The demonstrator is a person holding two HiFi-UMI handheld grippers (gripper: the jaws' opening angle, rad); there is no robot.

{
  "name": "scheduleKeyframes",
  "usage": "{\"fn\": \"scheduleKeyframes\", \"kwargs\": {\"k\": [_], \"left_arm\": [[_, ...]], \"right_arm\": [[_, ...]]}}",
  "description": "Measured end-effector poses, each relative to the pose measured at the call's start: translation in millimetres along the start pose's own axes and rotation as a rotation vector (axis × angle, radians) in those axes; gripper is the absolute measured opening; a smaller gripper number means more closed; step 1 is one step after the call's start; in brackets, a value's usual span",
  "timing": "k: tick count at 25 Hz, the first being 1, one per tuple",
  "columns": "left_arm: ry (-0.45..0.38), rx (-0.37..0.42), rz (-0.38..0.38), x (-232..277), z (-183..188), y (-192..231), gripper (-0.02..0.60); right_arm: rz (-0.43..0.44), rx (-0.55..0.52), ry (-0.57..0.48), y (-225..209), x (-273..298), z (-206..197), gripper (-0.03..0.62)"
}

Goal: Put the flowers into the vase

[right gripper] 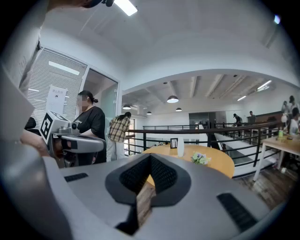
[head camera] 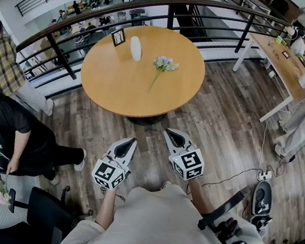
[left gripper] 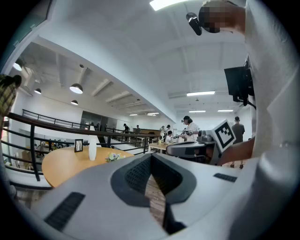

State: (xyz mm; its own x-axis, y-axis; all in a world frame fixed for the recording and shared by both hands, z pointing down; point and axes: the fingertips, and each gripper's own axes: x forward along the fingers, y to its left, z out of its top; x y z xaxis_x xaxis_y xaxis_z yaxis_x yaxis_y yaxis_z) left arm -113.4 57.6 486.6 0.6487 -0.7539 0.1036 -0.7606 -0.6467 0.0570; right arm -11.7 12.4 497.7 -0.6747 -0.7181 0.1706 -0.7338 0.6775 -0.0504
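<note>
A white vase stands upright at the back of the round wooden table. A small bunch of pale flowers lies flat on the tabletop to its right, stem towards me. Both grippers hover over the floor short of the table and point at it. My left gripper is shut with nothing in it, and so is my right gripper. In the left gripper view the vase and flowers sit far beyond the jaws. The right gripper view shows the vase and flowers at the same distance.
A small picture frame stands left of the vase. A curved railing runs behind the table. People stand at the left, and others at a long table on the right. Cables and a power strip lie on the floor.
</note>
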Motion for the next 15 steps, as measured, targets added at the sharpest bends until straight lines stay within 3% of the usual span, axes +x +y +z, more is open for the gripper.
{"fn": "scheduleKeyframes", "kwargs": {"k": [15], "left_arm": [[0.022, -0.015, 0.005, 15.3, -5.3, -30.0, 0.006]], "right_arm": [[0.075, 0.028, 0.003, -3.7, -13.8, -9.4, 0.008]]}}
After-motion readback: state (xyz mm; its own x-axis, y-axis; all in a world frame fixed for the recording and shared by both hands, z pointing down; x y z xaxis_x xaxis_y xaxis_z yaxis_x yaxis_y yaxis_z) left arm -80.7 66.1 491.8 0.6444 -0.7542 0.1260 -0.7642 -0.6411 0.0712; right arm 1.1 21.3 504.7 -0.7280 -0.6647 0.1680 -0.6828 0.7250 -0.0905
